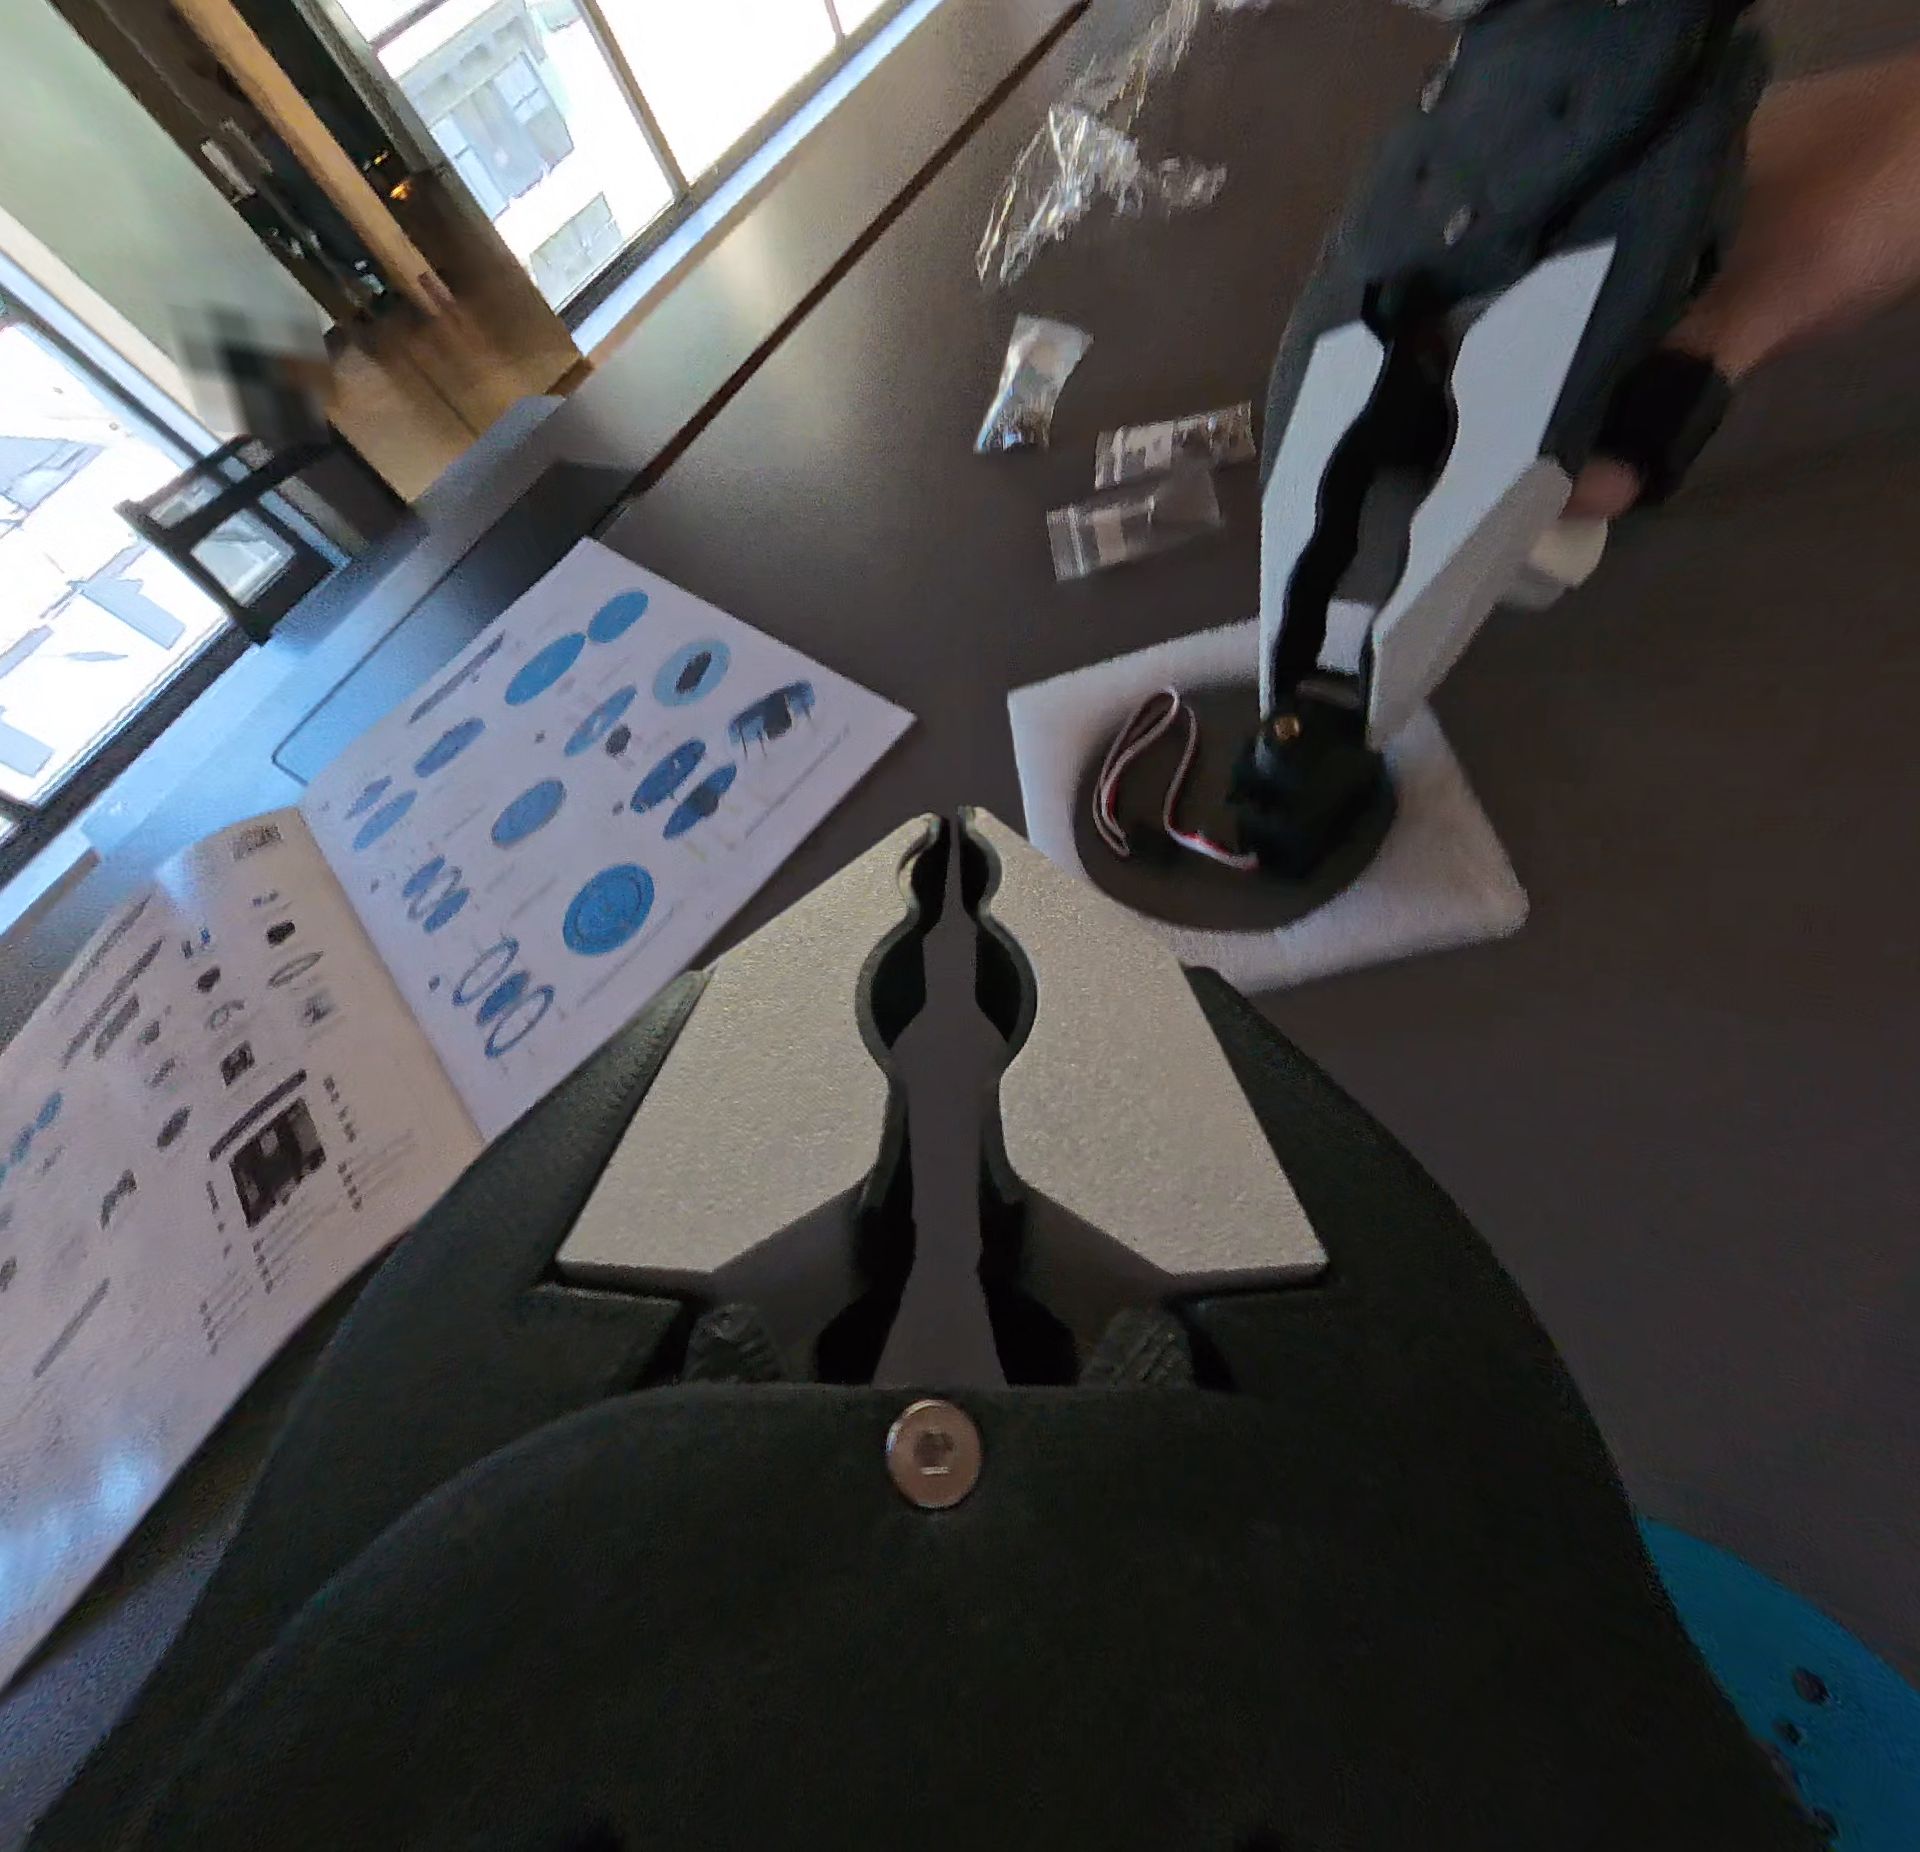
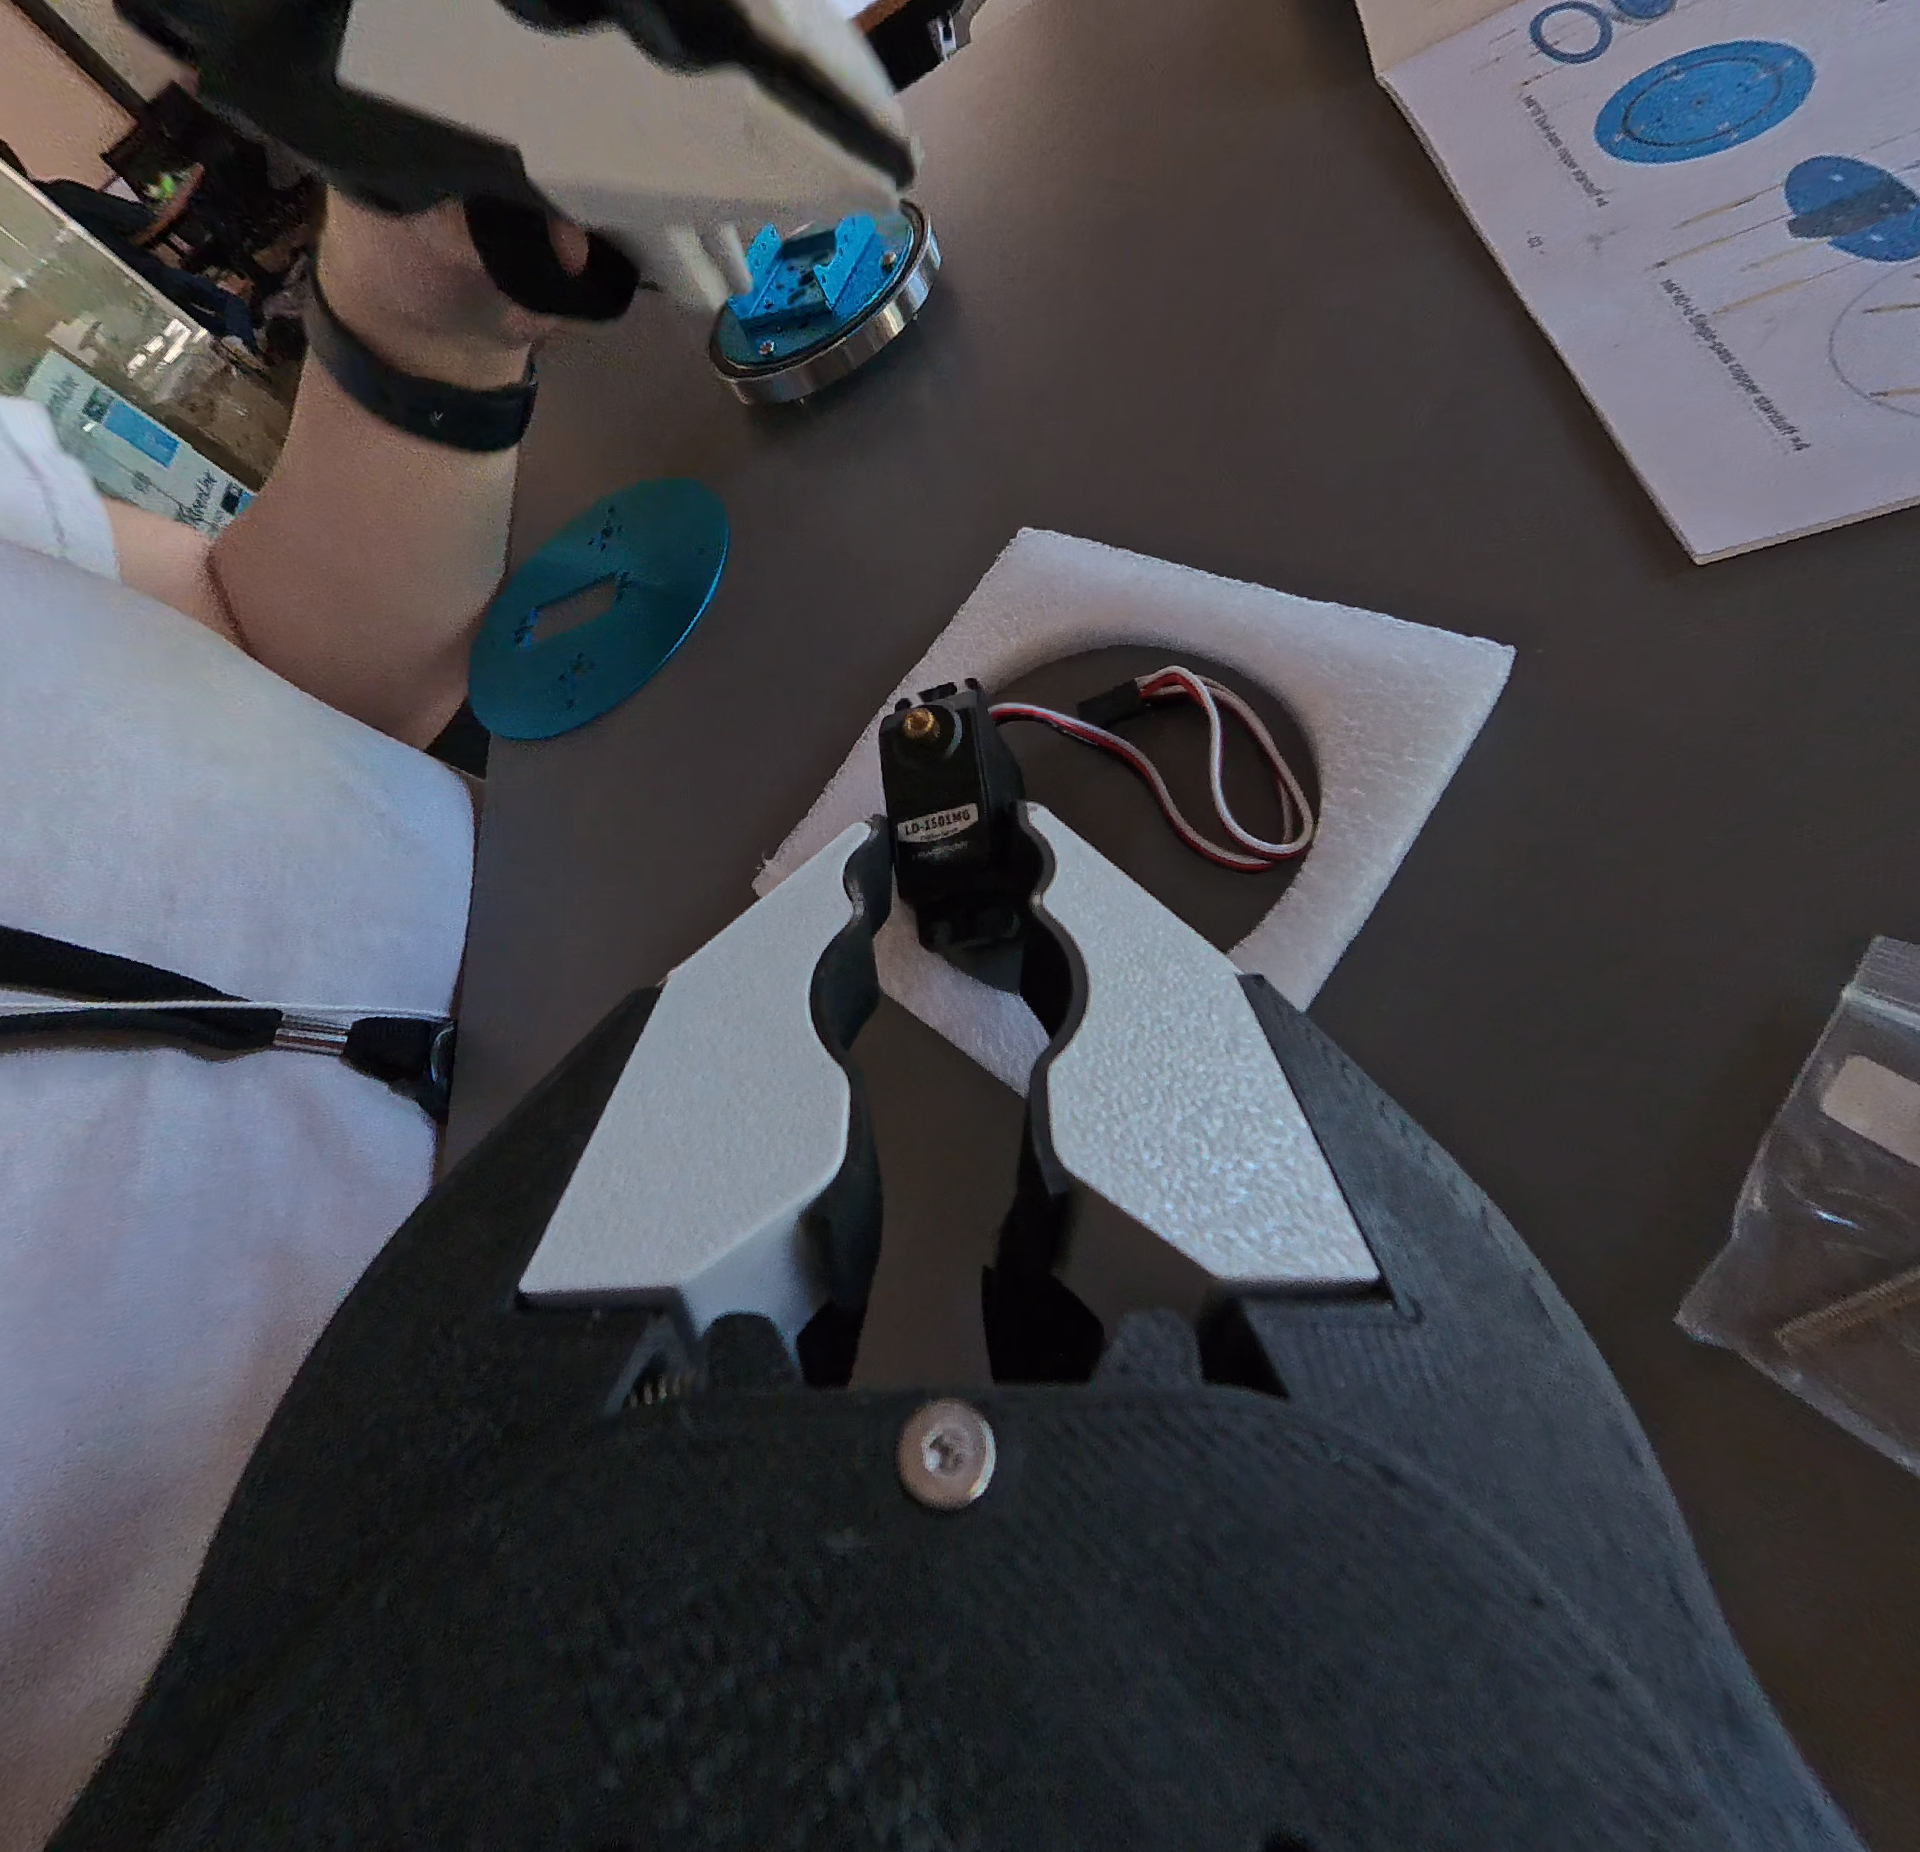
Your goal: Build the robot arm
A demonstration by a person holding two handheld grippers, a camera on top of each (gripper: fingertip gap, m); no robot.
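- Right now my right gripper point(image 2: 956, 867) pinches the black servo point(image 2: 951, 815) between its fingertips, body upright, brass shaft end up, over the edge of the white foam pad point(image 2: 1382, 722).
- My left gripper point(image 1: 954, 828) has its fingers pressed together on nothing, held above the dark table point(image 1: 1662, 1127), just beside the foam.
- Slip risk, as I judge it: the grip sits on the servo's lower half only, so a tilt could let it rotate or drop onto the foam.
- The red-white-black cable point(image 2: 1226, 763) loops inside the foam's round cutout; it could drag or snag on the cutout rim and tug the servo in the fingers.
- The foam looks light and may shift if touched.
- Room: the open manual point(image 2: 1662, 244) lies well apart on one side, and the blue disc point(image 2: 603, 607) and blue bearing assembly point(image 2: 821, 296) on the other, near the table edge beside my body.
- Plastic bags point(image 1: 1132, 493) lie beyond the foam; another bag point(image 2: 1818, 1179) is close on the right.
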